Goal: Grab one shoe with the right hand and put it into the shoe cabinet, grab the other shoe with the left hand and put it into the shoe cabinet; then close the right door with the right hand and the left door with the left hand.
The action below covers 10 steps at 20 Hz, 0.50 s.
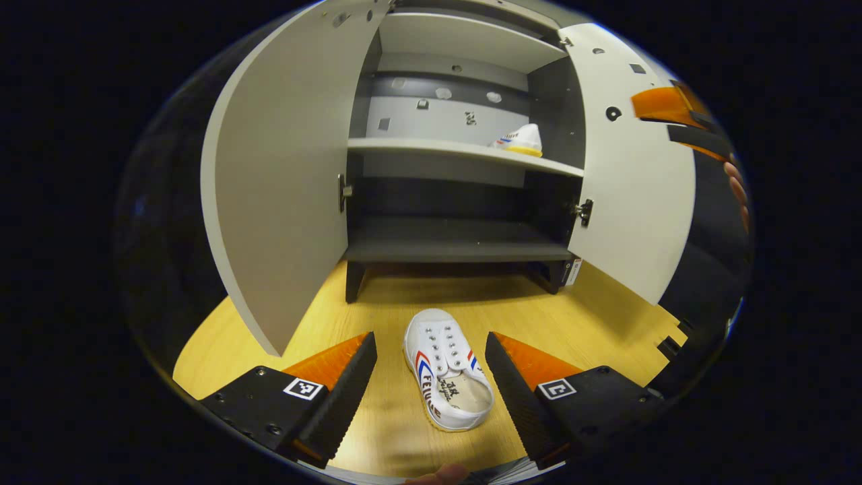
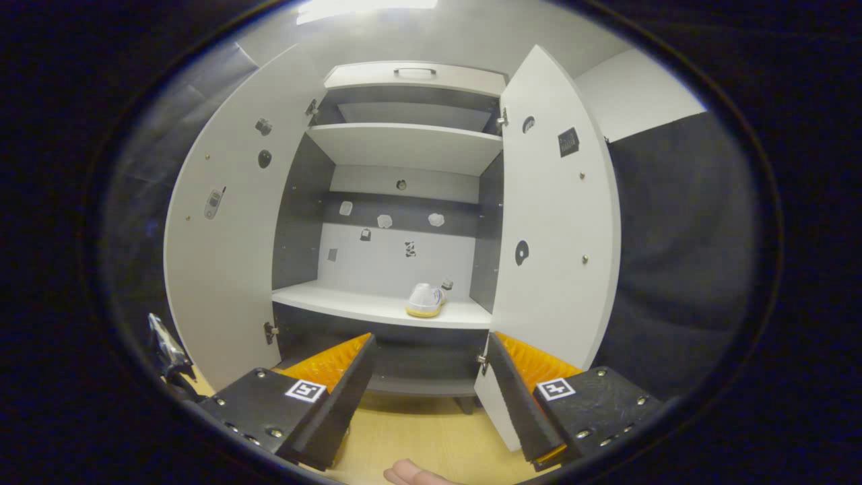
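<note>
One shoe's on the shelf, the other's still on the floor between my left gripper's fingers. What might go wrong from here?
1. The shoe on the floor lies angled between the open left gripper, so the fingers may close on it skewed and twist it.
2. The shelved shoe sits on the middle shelf's right part; the second could knock it if placed close.
3. The right door stands wide open beside the right gripper, easy to bump.

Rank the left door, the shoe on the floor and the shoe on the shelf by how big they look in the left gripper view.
1. Left door, largest by far.
2. Shoe on the floor.
3. Shoe on the shelf, smallest.
The shoes may well match in true size; the floor one simply lies nearer the camera.
</note>
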{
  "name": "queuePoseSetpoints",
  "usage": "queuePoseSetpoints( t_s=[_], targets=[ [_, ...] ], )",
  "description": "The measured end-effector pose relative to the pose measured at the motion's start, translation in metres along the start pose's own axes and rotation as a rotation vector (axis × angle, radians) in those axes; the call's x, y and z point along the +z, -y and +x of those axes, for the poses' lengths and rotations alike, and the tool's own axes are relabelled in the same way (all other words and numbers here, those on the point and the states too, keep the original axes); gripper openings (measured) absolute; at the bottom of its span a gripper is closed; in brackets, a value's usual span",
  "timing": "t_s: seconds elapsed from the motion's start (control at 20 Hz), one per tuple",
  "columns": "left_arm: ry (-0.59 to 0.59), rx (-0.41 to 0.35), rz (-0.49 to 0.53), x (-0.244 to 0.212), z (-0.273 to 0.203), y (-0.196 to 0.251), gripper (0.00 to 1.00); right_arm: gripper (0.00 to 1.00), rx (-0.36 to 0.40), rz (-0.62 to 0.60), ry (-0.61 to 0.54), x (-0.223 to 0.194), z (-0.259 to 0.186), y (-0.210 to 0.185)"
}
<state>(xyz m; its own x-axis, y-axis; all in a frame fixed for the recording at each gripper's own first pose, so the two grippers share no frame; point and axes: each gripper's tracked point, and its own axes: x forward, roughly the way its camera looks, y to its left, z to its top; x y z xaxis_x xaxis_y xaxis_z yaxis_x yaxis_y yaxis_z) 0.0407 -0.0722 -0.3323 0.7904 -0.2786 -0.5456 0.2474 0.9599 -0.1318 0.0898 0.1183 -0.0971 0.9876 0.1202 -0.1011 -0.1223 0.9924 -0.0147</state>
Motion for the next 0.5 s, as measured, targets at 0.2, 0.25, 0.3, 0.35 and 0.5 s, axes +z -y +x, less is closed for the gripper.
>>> queuePoseSetpoints(
  t_s=[0.2,0.25,0.3,0.35,0.5],
  targets=[
    [-0.143,0.025,0.015,-0.050,0.029,-0.012,1.00,0.98,-0.010,0.030,-0.001,-0.014,-0.011,0.014],
    [-0.171,0.034,0.016,-0.058,0.035,-0.015,1.00,0.98,-0.020,0.032,0.004,-0.014,-0.011,0.018],
    [-0.192,0.030,0.011,-0.064,0.040,-0.015,1.00,0.98,-0.023,0.032,0.008,-0.016,-0.013,0.020],
    [-0.211,0.024,0.002,-0.071,0.045,-0.014,1.00,0.98,-0.020,0.031,0.009,-0.018,-0.013,0.020],
    [-0.244,-0.022,-0.015,-0.081,0.055,-0.007,0.91,0.98,-0.009,0.016,0.000,-0.027,-0.008,0.019]
  ],
)
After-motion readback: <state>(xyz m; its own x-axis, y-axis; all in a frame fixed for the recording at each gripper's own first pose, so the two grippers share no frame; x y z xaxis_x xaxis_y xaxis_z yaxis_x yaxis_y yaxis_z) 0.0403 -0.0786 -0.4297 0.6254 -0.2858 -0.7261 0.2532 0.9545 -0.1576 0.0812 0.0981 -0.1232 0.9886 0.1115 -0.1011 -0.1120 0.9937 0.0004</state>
